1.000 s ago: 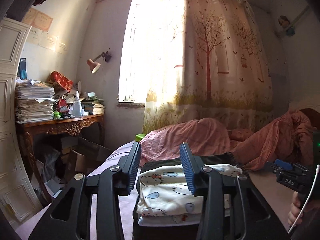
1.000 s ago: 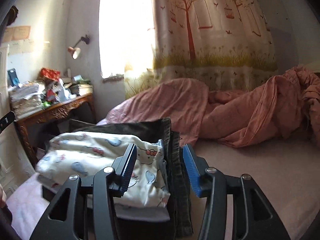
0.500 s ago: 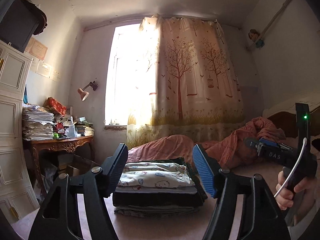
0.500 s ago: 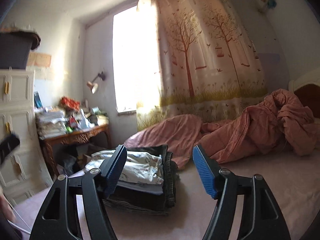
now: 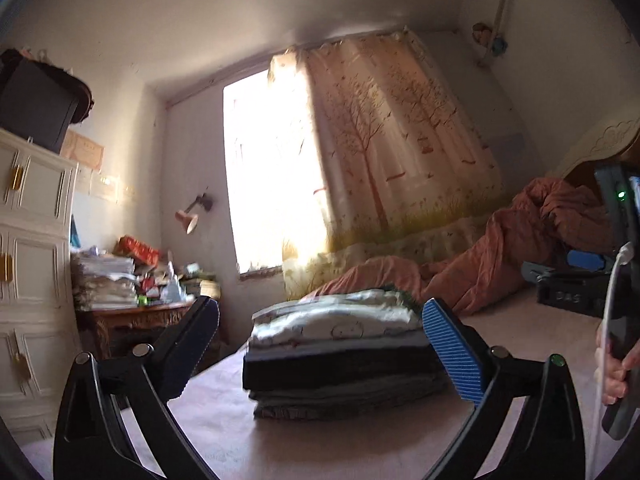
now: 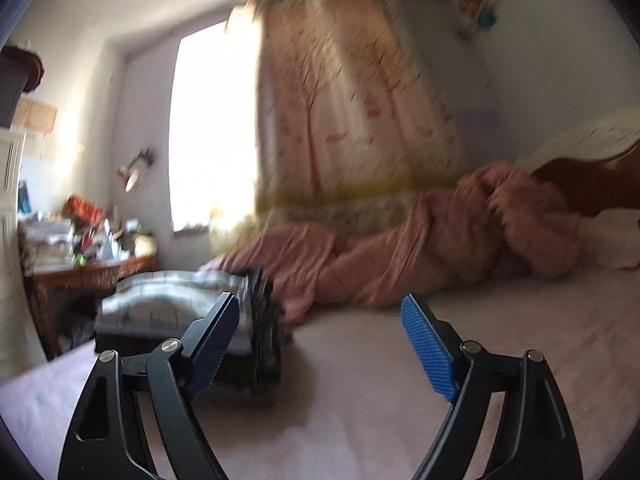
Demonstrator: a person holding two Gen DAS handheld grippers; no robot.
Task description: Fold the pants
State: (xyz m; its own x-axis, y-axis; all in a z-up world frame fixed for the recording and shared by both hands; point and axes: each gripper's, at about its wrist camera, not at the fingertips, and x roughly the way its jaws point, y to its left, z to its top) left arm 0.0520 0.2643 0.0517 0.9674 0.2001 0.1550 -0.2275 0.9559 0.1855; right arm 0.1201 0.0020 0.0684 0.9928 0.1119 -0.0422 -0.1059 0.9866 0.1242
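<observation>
A stack of folded clothes [image 5: 340, 356] lies on the pale pink bed [image 5: 320, 440], with white cartoon-print pants [image 5: 332, 320] on top and dark pieces under them. My left gripper [image 5: 320, 352] hangs in front of the stack, its jaws opening wide, nothing between the pads. In the right wrist view the same stack [image 6: 176, 312] sits left of centre, blurred. My right gripper [image 6: 320, 344] stands to the right of it over the bare sheet, jaws opening, nothing held. A person's hand [image 5: 612, 364] holds the right gripper's handle at the left wrist view's right edge.
A crumpled pink duvet [image 6: 460, 232] is heaped along the far side of the bed under a tree-print curtain [image 5: 392, 160]. A cluttered wooden desk [image 5: 136, 312] and a white cabinet [image 5: 32, 280] stand to the left. A headboard [image 6: 592, 184] and pillow [image 6: 612, 240] lie at right.
Both grippers let go of the folded stack, drew back from it and opened wider. The stack now lies alone on the bed, smaller in both views; the right gripper shifted to the right.
</observation>
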